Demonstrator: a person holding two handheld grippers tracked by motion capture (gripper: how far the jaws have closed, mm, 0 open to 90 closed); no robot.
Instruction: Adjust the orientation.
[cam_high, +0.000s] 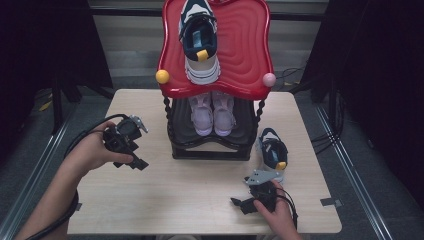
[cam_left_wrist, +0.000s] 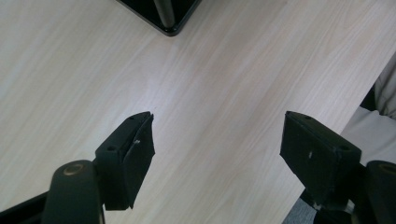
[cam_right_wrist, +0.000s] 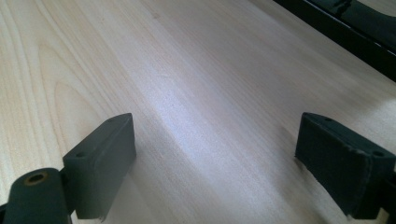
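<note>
Pale wood-grain table (cam_high: 200, 195) carries a two-tier rack (cam_high: 212, 145) with a glossy red rippled top and twisted black posts. Left gripper (cam_high: 131, 145) hangs over bare wood left of the rack, its matte black jaws apart with nothing between. On the red top lies a navy-and-white sneaker (cam_high: 200, 40), toe toward the person; a pink pair (cam_high: 214, 112) sits on the lower shelf. Right of the rack stands a second sneaker (cam_high: 272, 152), its long axis running from the person toward the far edge. Right gripper (cam_high: 248, 192) sits just before it, jaws wide over bare wood.
</note>
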